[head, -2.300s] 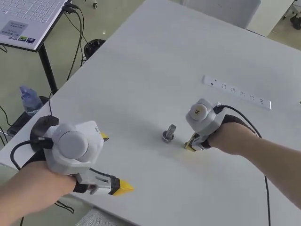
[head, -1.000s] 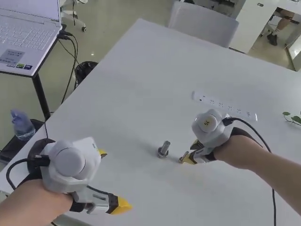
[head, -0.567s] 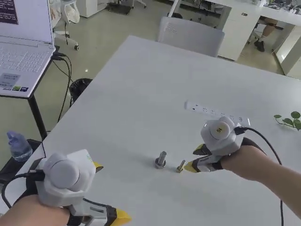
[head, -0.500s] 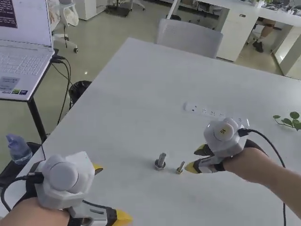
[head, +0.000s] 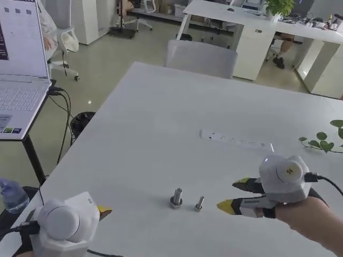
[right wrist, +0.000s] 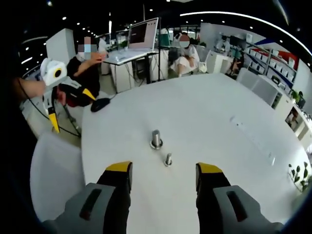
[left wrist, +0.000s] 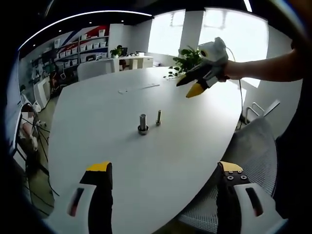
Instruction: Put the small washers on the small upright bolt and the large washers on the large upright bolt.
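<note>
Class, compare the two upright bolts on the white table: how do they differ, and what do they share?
The large bolt is taller and thicker than the small bolt. The large bolt has a wide collar at its foot; the small bolt's foot looks slimmer. The small bolt stands nearer the right tongs. Both are grey metal, upright on the table, not touching.

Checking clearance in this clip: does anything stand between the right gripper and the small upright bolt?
Nothing visible does. The open right gripper faces the small bolt across bare table; the large bolt stands on the small bolt's far side, out of the way.
</note>
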